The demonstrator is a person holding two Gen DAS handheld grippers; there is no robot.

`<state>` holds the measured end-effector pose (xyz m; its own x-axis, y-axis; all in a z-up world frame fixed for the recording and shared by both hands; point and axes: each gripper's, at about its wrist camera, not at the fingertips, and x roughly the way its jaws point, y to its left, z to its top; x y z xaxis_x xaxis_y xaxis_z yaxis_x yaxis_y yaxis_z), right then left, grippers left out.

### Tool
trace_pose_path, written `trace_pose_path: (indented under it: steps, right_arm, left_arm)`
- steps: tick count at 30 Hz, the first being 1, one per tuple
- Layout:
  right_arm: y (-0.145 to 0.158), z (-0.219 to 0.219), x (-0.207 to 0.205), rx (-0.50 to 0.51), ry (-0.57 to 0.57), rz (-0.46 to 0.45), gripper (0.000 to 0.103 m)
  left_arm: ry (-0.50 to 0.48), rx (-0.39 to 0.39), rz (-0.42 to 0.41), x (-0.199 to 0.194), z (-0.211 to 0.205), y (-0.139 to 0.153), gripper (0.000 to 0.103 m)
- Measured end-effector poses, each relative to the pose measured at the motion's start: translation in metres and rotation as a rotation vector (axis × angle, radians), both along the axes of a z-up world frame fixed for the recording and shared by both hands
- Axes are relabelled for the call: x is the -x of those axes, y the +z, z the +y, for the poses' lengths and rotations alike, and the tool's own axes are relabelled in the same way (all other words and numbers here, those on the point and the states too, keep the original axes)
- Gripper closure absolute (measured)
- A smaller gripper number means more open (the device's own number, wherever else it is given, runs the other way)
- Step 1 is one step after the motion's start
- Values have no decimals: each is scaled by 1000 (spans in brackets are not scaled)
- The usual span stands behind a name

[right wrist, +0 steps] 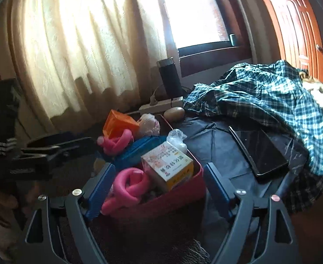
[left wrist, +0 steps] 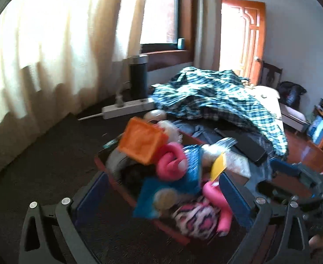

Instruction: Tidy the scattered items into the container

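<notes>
A red container (right wrist: 174, 195) stands on the dark table, full of items: an orange packet (right wrist: 119, 122), pink foam twists (right wrist: 128, 183), a blue case (right wrist: 135, 151), a white and yellow box (right wrist: 169, 167) and clear wrapped items. In the left wrist view the same container (left wrist: 117, 187) shows an orange packet (left wrist: 142, 143), a pink twist (left wrist: 172, 162), a blue pad (left wrist: 168, 191) and a pink patterned item (left wrist: 196, 217). My left gripper (left wrist: 163, 195) is open, its fingers on either side of the container. My right gripper (right wrist: 159, 182) is open, also straddling the container.
A plaid shirt (right wrist: 271, 101) lies at the right, with a black tablet (right wrist: 260, 151) beside it. A white power strip (right wrist: 161, 105), a black cylinder (right wrist: 170, 79) and a beige oval object (right wrist: 173, 113) sit behind the container. Curtains hang at the back.
</notes>
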<state>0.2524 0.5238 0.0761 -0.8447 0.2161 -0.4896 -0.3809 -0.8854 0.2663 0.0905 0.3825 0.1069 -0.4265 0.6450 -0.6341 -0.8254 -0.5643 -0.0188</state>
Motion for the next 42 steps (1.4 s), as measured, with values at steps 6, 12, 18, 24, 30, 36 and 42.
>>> trace_pose_path:
  steps: [6, 12, 18, 24, 30, 36, 42]
  right_arm:
    - [-5, -10, -10, -28, 34, -86, 1]
    - [-10, -34, -5, -102, 69, -186, 1]
    - [-6, -40, -11, -148, 45, -197, 1]
    - [-1, -38, -16, -151, 41, -181, 1]
    - [1, -40, -15, -163, 46, -182, 1]
    - [0, -41, -15, -165, 52, -182, 1]
    - [-2, -44, -13, -158, 61, -184, 1]
  left_arm:
    - [128, 60, -96, 3, -26, -30, 1]
    - [147, 101, -97, -13, -27, -41, 1]
    - [142, 107, -66, -29, -25, -36, 1]
    - [138, 122, -71, -35, -22, -36, 1]
    - [138, 116, -74, -37, -22, -33, 1]
    - [123, 101, -79, -39, -23, -31, 1]
    - [112, 92, -34, -44, -26, -28, 1]
